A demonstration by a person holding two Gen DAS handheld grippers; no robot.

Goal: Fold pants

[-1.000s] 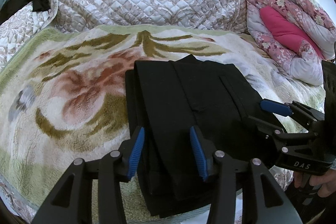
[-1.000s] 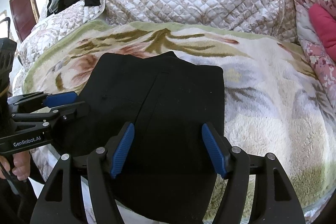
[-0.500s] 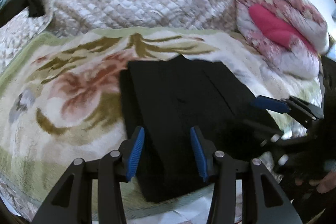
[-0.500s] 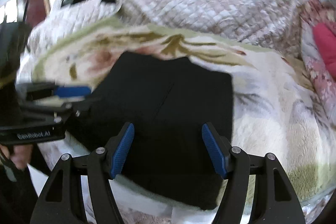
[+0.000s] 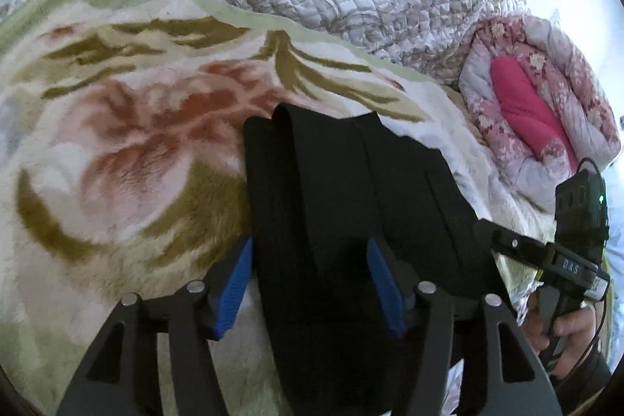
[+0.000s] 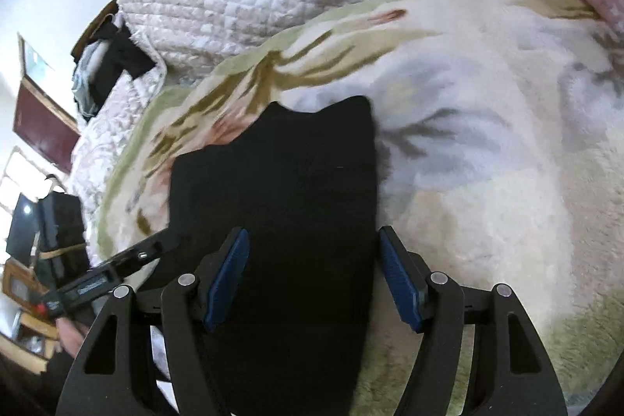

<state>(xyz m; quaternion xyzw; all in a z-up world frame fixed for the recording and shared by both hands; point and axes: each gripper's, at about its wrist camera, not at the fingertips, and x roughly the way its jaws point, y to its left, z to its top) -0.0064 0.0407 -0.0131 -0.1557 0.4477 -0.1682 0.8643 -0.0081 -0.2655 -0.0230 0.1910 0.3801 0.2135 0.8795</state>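
Pants [image 5: 351, 221], black, lie on the floral blanket [image 5: 128, 158] as a compact stack of several layers, directly ahead of and partly between the fingers of both tongs, so most of the folding looks done. Left gripper [image 5: 310, 283] and right gripper [image 6: 314, 279] both stand spread wide, gripping nothing; whether their pads touch the cloth I cannot tell. Probably only a last fold or some straightening remains.
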